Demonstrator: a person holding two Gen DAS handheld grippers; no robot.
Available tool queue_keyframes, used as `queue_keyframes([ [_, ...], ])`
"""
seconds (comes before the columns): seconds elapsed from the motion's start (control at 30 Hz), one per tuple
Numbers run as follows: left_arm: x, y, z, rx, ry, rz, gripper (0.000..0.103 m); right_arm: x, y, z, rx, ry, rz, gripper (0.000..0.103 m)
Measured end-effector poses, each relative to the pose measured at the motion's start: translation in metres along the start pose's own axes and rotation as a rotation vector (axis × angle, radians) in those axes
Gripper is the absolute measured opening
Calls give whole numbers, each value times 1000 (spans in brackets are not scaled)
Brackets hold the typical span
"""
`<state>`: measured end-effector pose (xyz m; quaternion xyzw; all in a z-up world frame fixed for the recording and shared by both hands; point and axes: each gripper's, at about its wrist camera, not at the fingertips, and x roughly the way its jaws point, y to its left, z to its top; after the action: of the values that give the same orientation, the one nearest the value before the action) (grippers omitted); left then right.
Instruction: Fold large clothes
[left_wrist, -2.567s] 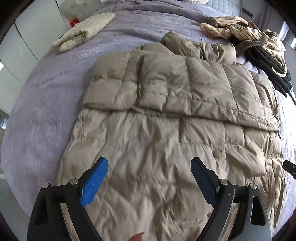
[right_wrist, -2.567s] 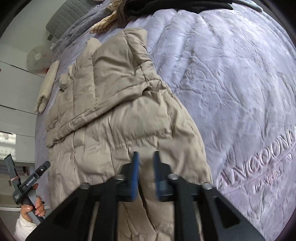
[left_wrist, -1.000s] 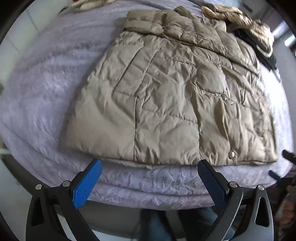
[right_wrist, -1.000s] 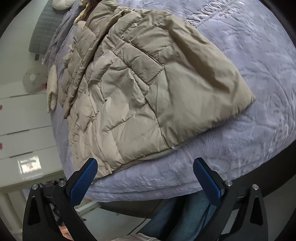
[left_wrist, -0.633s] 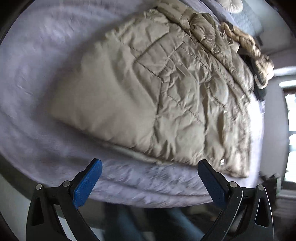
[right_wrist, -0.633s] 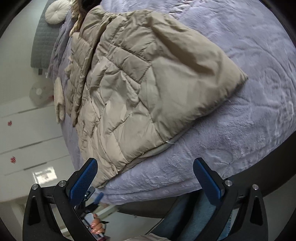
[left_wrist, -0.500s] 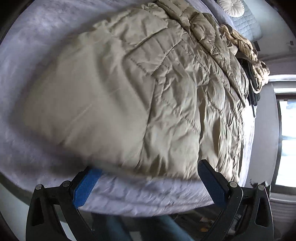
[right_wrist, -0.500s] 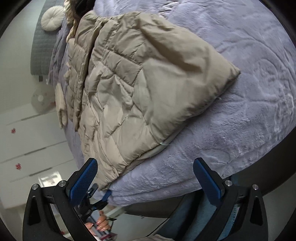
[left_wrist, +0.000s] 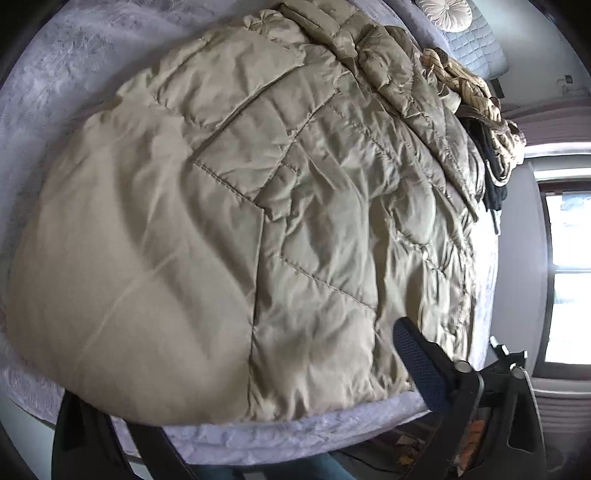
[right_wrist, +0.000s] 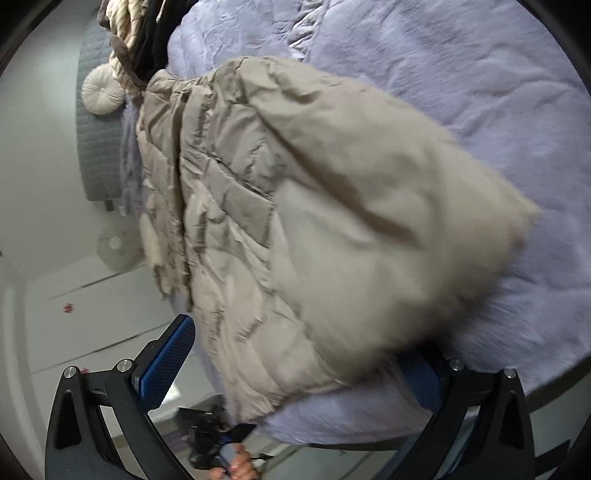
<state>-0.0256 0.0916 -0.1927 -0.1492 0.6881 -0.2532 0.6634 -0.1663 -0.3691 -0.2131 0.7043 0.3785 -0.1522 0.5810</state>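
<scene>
On the bed: puffer jacket lies half-folded.
Left hand-held gripper: released, straddling hem.
Right hand-held gripper: released, straddling corner.
Advice: pinch both corners evenly.

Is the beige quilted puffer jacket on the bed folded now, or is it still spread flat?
Folded. The beige quilted puffer jacket lies doubled on the lilac bed cover, one layer over another, with a rounded fold edge nearest the cameras.
</scene>
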Motion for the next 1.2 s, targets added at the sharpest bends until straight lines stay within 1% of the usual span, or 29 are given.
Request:
queue_keyframes([
  [0.03, 1, -1, 1, 11, 5, 22, 78, 3, 0, 1, 6, -4, -4, 103],
  [0.07, 2, 0, 2, 14, 10, 31, 57, 4, 1, 0, 9, -6, -4, 103],
  [0.1, 3, 2, 3, 11, 22, 33, 48, 4, 2, 0, 9, -7, -2, 102],
  [0.13, 3, 5, 5, 1, 29, 13, 33, 4, 2, -2, 8, -8, 5, 102],
  [0.17, -1, 8, 4, -1, 26, 0, 23, 3, 2, -3, 8, -6, 16, 101],
  [0.23, -9, 6, 7, 13, 1, -22, 17, 2, 0, -5, 15, -5, 21, 94],
  [0.27, -14, 4, 7, 20, -8, -26, 17, 1, -3, -4, 19, -7, 9, 75],
  [0.3, -19, 2, 7, 27, -16, -28, 17, 0, -5, -3, 23, -7, -13, 45],
  [0.33, -25, -2, 8, 38, -28, -32, 17, 0, -7, -1, 26, 3, -37, 28],
  [0.37, -29, -4, 9, 45, -35, -33, 17, 0, -8, 1, 22, 13, -41, 14],
  [0.4, -36, -9, 12, 57, -47, -34, 17, 0, -6, 2, 13, 17, -39, 12],
  [0.5, -51, -22, 22, 69, -76, -38, 17, -5, 18, 8, -75, 32, -26, 10],
  [0.6, -71, -41, 39, 80, -122, -46, 17, -15, 52, 17, -154, 37, 9, 10],
  [0.67, -81, -52, 50, 85, -151, -49, 17, -20, 83, 29, -213, 39, 34, 10],
  [0.7, -88, -62, 60, 92, -174, -50, 17, -21, 92, 32, -234, 41, 37, 10],
  [0.77, -97, -77, 77, 94, -207, -47, 17, -21, 125, 48, -289, 47, 50, 10],
  [0.8, -100, -84, 87, 85, -220, -49, 17, -21, 134, 52, -301, 50, 59, 10],
  [0.87, -107, -94, 103, 70, -251, -57, 17, -18, 167, 68, -355, 55, 78, 10],
  [0.9, -111, -105, 117, 67, -283, -52, 17, -15, 183, 75, -382, 57, 87, 10],
  [0.97, -118, -118, 132, 69, -322, -42, 17, -8, 213, 90, -434, 67, 104, 10],
  [1.0, -120, -127, 144, 73, -345, -37, 17, -4, 224, 93, -451, 69, 107, 10],
  [1.03, -122, -135, 155, 78, -366, -36, 17, 1, 239, 102, -479, 70, 106, 10],
  [1.13, -120, -147, 185, 82, -391, -17, 17, 20, 274, 125, -508, 69, 101, 10],
  [1.17, -117, -148, 194, 78, -390, -5, 17, 27, 283, 133, -517, 68, 95, 10],
  [1.2, -112, -149, 210, 67, -379, 12, 17, 35, 291, 139, -524, 68, 84, 10],
])
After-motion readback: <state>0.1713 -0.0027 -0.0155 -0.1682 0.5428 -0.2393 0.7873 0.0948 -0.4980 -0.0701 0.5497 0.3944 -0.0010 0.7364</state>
